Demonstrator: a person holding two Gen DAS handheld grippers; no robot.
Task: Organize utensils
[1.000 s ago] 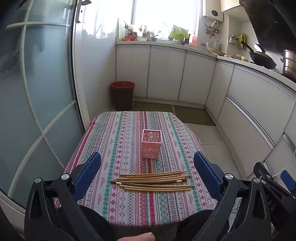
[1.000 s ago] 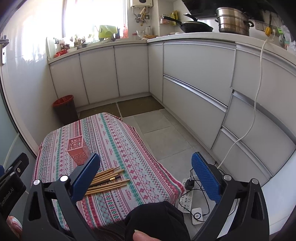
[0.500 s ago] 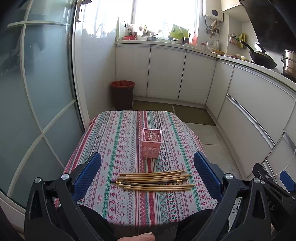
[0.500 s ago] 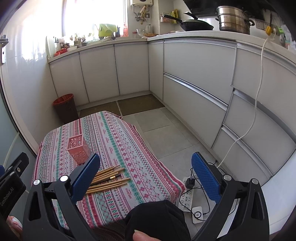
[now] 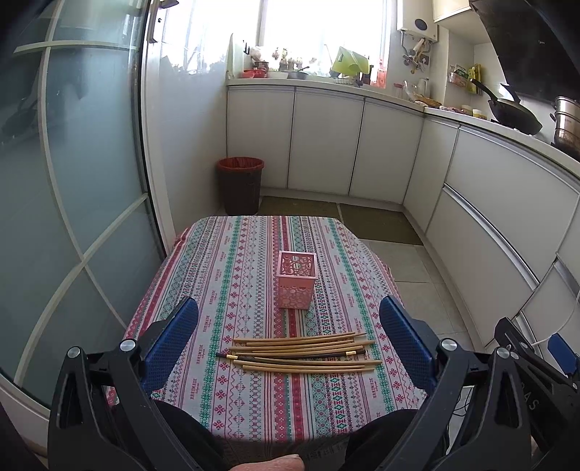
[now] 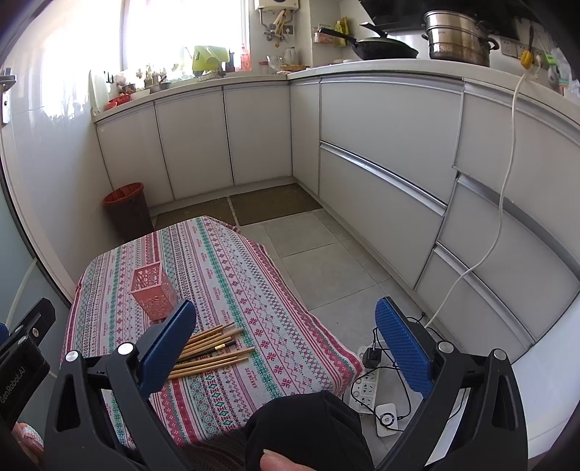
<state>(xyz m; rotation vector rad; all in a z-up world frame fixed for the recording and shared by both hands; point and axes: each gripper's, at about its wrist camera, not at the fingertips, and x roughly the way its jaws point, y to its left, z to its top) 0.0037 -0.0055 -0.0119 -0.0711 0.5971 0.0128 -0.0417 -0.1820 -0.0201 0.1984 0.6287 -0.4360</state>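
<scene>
A small table covered by a red, green and white patterned cloth (image 5: 253, 275) is the landmark in both views. On it stands one pink square plastic holder with a perforated lattice wall (image 5: 295, 286), upright, near the cloth's middle. Nearer than the holder, apart from it, lies a loose bundle of thin wooden chopsticks (image 5: 301, 353), flat on the cloth and roughly parallel; about ten can be made out, at least one darker with a gold band, though overlaps make the exact count uncertain.

The left wrist view sees the whole bundle end to end and the frosted glass door (image 5: 72, 181) left of the table. The right wrist view hides the bundle's left ends behind a blue finger pad (image 6: 166, 344) and shows instead what lies on the floor right of the table: one white power strip with plugs and cables (image 6: 366, 380). It also shows one steel steamer pot (image 6: 458, 32) and one black wok (image 6: 380, 47) on the counter beyond the table. One dark bin with a red liner (image 5: 240, 184) stands past the table's far edge in both.

The left gripper (image 5: 290, 340) hangs above the table's near edge, its fingers spread wide, holding nothing. The right gripper (image 6: 286, 340) is likewise wide open and empty, above the table's right near corner.
</scene>
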